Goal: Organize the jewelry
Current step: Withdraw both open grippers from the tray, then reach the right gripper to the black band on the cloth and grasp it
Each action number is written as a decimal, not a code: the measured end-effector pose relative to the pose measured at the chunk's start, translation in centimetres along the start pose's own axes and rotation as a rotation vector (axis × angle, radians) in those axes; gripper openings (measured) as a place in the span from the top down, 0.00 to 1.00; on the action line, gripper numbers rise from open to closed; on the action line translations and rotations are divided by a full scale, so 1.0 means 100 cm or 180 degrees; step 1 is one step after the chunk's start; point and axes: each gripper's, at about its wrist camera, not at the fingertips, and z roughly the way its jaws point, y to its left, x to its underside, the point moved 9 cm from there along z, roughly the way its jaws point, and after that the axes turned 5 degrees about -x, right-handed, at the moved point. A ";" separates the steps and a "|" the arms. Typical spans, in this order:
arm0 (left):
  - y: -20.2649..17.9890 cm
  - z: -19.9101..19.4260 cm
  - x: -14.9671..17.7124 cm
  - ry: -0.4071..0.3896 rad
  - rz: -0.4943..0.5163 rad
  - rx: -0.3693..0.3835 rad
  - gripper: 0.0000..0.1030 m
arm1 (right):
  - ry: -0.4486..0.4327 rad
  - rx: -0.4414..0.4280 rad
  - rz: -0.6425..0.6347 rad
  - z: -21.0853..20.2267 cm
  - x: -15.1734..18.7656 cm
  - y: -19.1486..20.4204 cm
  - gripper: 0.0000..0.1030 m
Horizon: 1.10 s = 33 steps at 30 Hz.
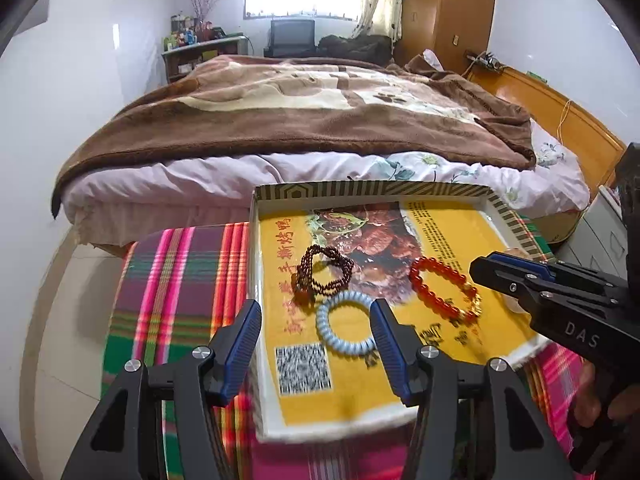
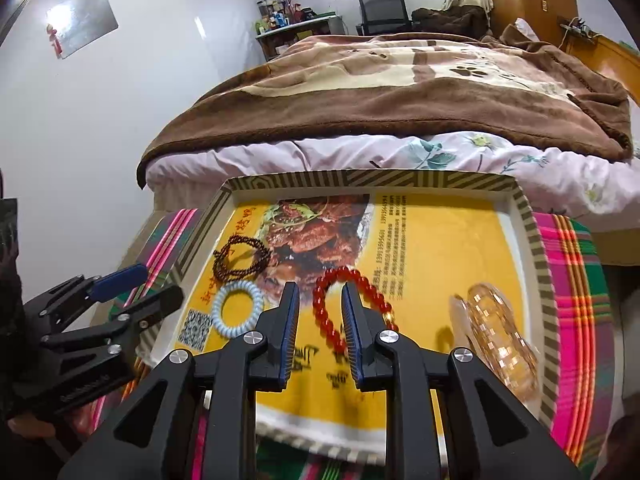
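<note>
A shallow box lid [image 1: 276,194] [image 2: 532,232] with a yellow printed lining lies on a plaid-covered stool. In it lie a dark red bead bracelet [image 1: 324,274] [image 2: 240,258], a pale blue coil hair tie [image 1: 346,330] [image 2: 237,310], a red bead bracelet [image 1: 444,288] [image 2: 352,304] and a clear amber bangle [image 2: 500,340]. My left gripper [image 1: 316,332] is open, hovering over the coil hair tie. My right gripper [image 2: 320,316] [image 1: 484,266] is partly open, its fingers straddling the red bracelet without gripping it.
The plaid cloth [image 1: 172,280] [image 2: 576,280] covers the stool under the lid. A bed with a brown blanket [image 1: 304,108] [image 2: 400,88] stands right behind it. A wooden headboard [image 1: 560,108] is at the right, and a white cabinet [image 1: 608,232] beside it.
</note>
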 end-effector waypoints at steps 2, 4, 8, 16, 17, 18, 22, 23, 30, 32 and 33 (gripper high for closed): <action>-0.001 -0.011 0.005 -0.0018 0.0005 -0.0024 0.45 | -0.0026 0.0018 0.0005 -0.008 0.003 0.001 0.78; -0.002 -0.026 0.011 -0.0062 0.0002 -0.0004 0.44 | -0.0082 0.0040 -0.0010 -0.019 0.006 0.003 0.78; -0.003 -0.050 0.020 -0.0173 0.0013 -0.0045 0.40 | -0.0182 0.0048 -0.0039 -0.041 0.012 0.009 0.77; -0.008 -0.095 0.042 -0.0319 -0.0030 0.0006 0.40 | -0.0313 0.0034 -0.0094 -0.078 0.030 0.023 0.76; -0.009 -0.099 0.045 -0.0341 -0.0019 -0.0017 0.40 | -0.0315 0.0026 -0.0092 -0.080 0.032 0.025 0.76; -0.009 -0.104 0.047 -0.0355 -0.0010 -0.0030 0.40 | -0.0315 0.0029 -0.0093 -0.083 0.036 0.026 0.76; -0.013 -0.122 0.058 -0.0412 0.0015 -0.0019 0.40 | -0.0327 0.0051 -0.0119 -0.093 0.048 0.030 0.76; -0.013 -0.125 0.060 -0.0426 0.0031 -0.0030 0.40 | -0.0326 0.0058 -0.0130 -0.095 0.052 0.031 0.76; -0.016 -0.151 0.086 -0.0459 0.0045 0.0004 0.35 | -0.0368 0.0084 -0.0184 -0.115 0.080 0.031 0.75; -0.017 -0.156 0.093 -0.0467 0.0052 -0.0015 0.35 | -0.0364 0.0118 -0.0190 -0.119 0.090 0.027 0.66; -0.017 -0.158 0.097 -0.0468 0.0042 -0.0001 0.35 | -0.0362 0.0131 -0.0181 -0.122 0.095 0.025 0.64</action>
